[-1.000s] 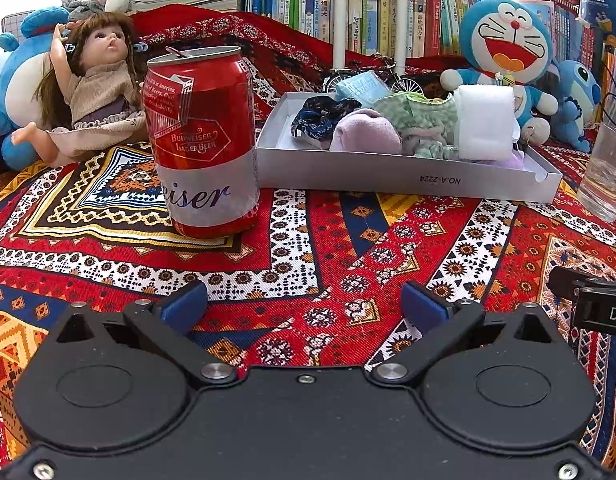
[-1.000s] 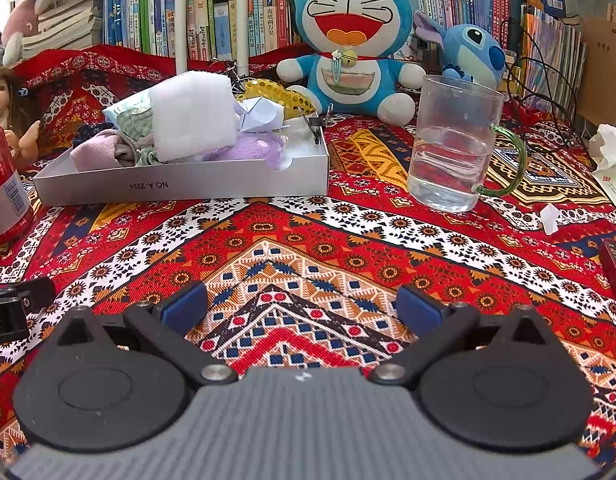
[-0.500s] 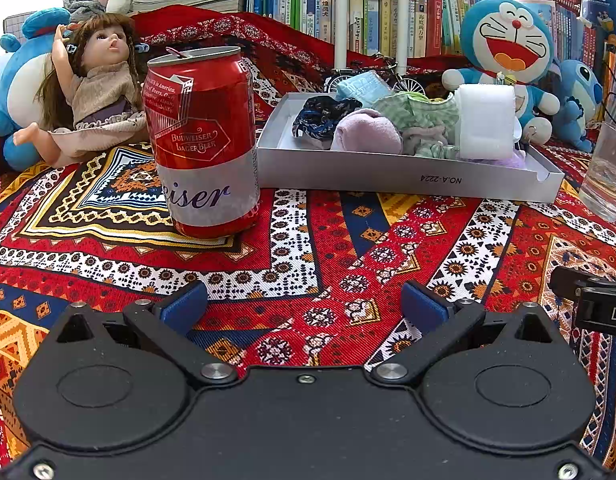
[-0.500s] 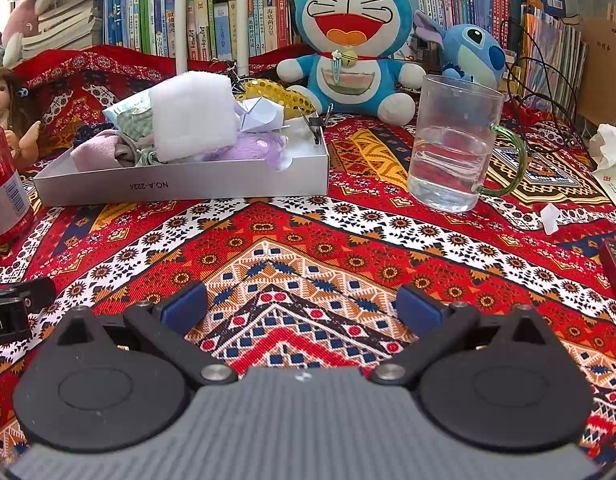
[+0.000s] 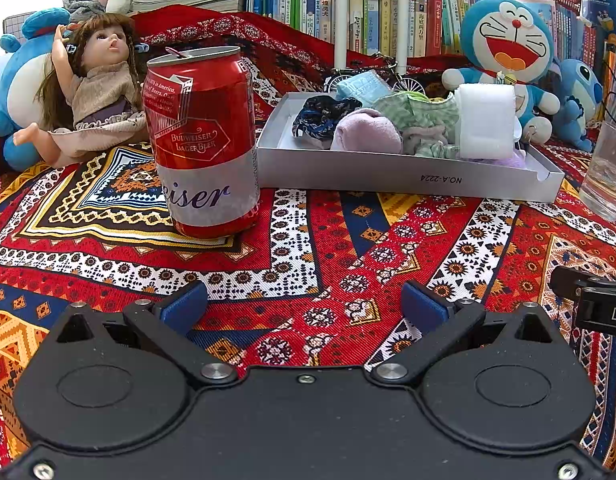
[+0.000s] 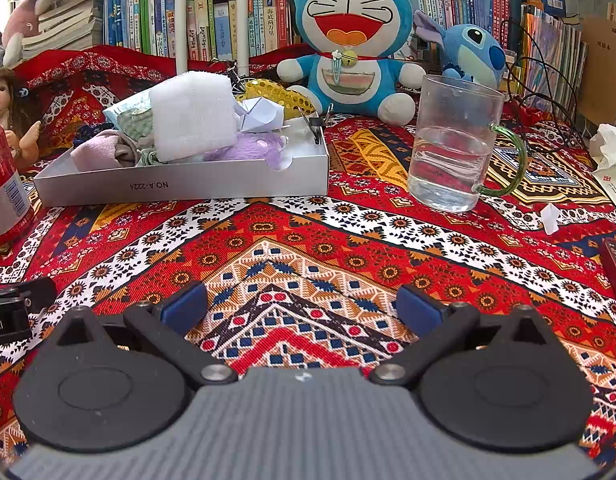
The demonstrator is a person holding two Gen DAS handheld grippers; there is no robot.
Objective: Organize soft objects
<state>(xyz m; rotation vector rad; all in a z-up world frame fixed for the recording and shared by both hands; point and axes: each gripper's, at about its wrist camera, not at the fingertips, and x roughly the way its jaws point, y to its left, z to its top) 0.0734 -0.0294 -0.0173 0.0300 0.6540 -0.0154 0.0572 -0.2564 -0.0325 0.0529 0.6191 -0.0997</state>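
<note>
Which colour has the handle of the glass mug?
Green; the handle of the glass mug shows best in the right wrist view.

Right gripper (image 6: 302, 306) over patterned cloth (image 6: 308, 240), jaws spread wide, empty

Grey box (image 6: 188, 186) of soft items sits toward the cloth's far left; glass mug (image 6: 451, 148) stands just beside its right end.

Bright, sharp, fisheye-curved edges
</note>
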